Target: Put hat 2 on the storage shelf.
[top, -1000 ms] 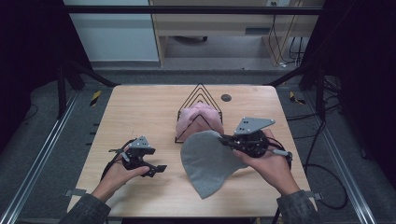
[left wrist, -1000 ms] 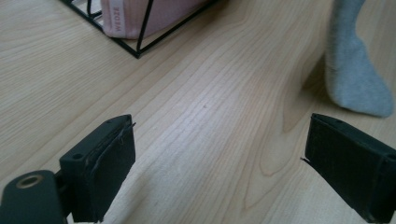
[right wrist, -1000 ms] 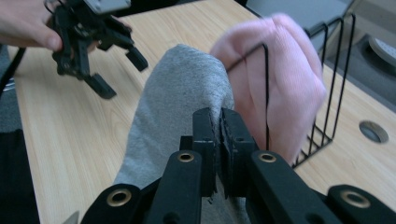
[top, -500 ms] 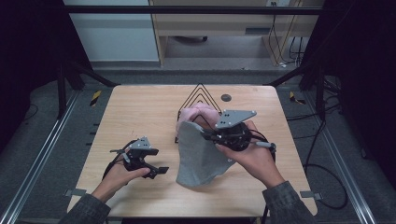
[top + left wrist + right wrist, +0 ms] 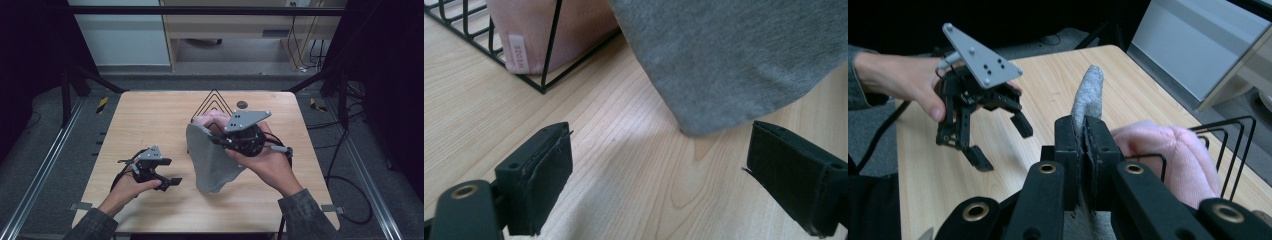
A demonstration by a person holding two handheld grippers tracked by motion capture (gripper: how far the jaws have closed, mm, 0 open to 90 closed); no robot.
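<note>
Grey cloth (image 5: 212,160), soft knit, rounded edge, held above light wood-grain table (image 5: 150,115), lower tip hung near tabletop. Dark room, grey floor, metal rails beside table. Two cloths counted: grey one, pink fuzzy one (image 5: 207,121) lodged in one black wire rack (image 5: 214,100). Right gripper (image 5: 1083,145) jaws clamped on grey cloth edge. Left gripper (image 5: 167,182) jaws spread apart, nothing gripped, held low over table.

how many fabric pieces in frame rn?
2. The grey cloth hangs from the right tongs, its lower end at the table. The pink one sits in the black wire rack behind it. More could be hidden behind the grey cloth.
</note>
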